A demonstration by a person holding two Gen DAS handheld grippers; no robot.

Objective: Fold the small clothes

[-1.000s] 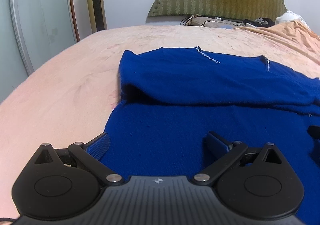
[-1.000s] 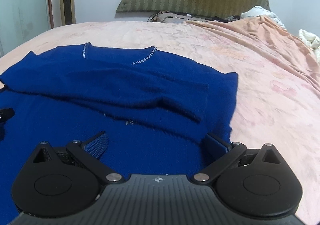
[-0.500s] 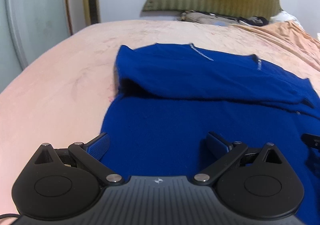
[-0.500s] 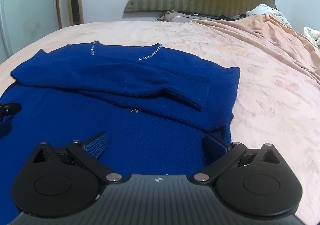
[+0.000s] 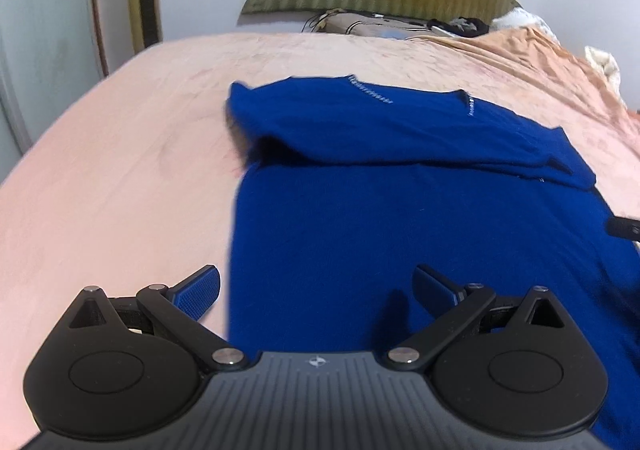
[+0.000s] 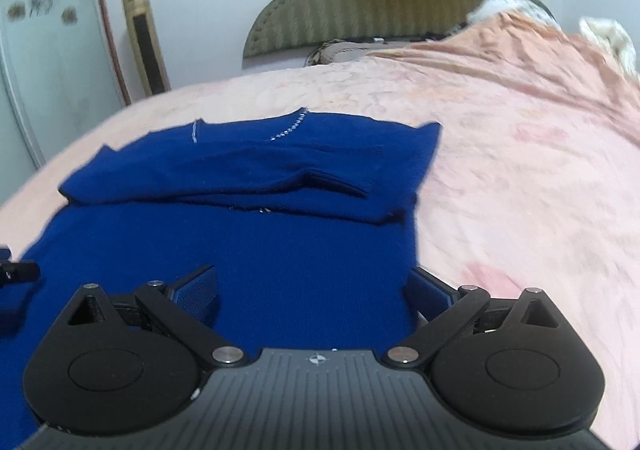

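A: Start at the left hand-held gripper (image 5: 316, 286). Its jaws stand wide apart with nothing between them, hovering over the near left part of the blue sweater (image 5: 400, 218); one pad sits over bare bedspread, the other over the knit.

B: The right hand-held gripper (image 6: 312, 286) is the same, spread wide and empty, over the near right edge of the garment.

A: And the sweater lies flat on the pink bedspread (image 5: 120, 154), with both sleeves already laid across the chest below the beaded neckline (image 5: 370, 92).

B: So the hem end looks like the next thing to lift and bring toward the collar. What worries you?

A: Uneven grips. If one side pinches only the top layer, the back stays down and the fold twists.

B: The folded sleeve (image 6: 320, 178) is loose too. A quick lift could drag it out of place.

A: There is also the bedspread. It is soft, and a low pinch might catch it together with the knit.

B: Both views are blurred near the hem, so I can't say whether the pads are touching the fabric.

A: Then the grips could land at different depths along the edge.
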